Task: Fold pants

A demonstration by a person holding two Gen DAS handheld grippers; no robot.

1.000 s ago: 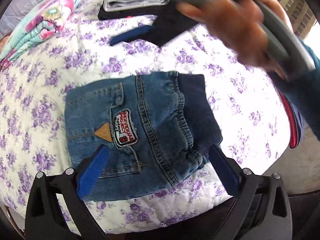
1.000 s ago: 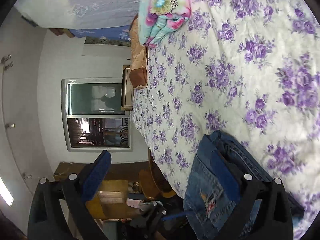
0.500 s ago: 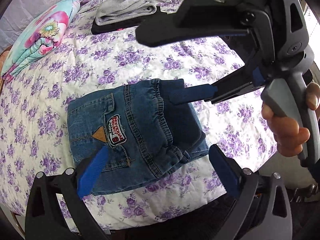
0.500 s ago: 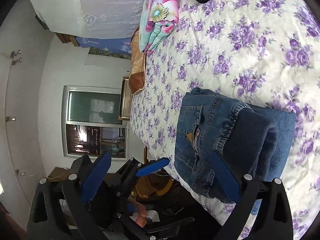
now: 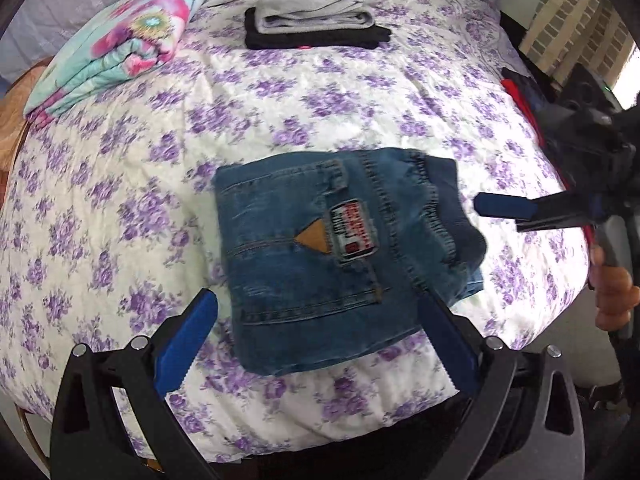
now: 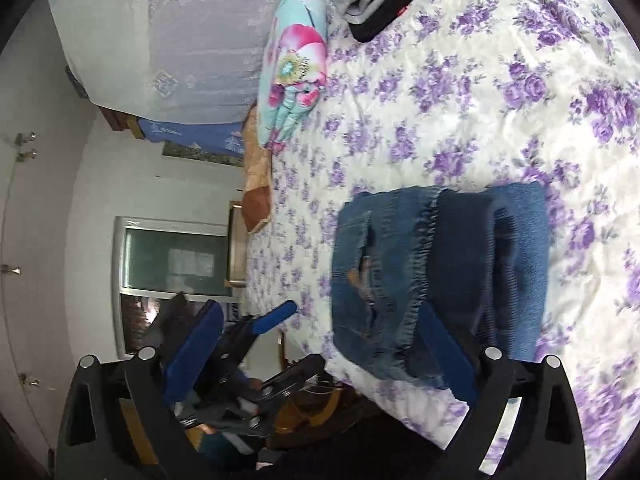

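Blue denim pants (image 5: 340, 256) lie folded into a compact rectangle on the floral bedspread (image 5: 280, 92), back pocket patch up. They also show in the right wrist view (image 6: 432, 276), waistband toward the camera. My left gripper (image 5: 316, 344) is open and empty, hovering just above the pants' near edge. My right gripper (image 6: 320, 352) is open and empty, off the pants' waistband side near the bed edge; one of its fingers (image 5: 504, 206) shows in the left wrist view.
A folded grey and black clothes stack (image 5: 316, 24) sits at the far side of the bed. A folded floral blanket (image 5: 116, 60) lies far left. The bed edge (image 5: 568, 280) drops off at right. A window (image 6: 176, 256) and wall are beyond.
Both grippers have pulled back from the folded pants. The right gripper moved from above the pants out to the right side. The pants stay folded in place.
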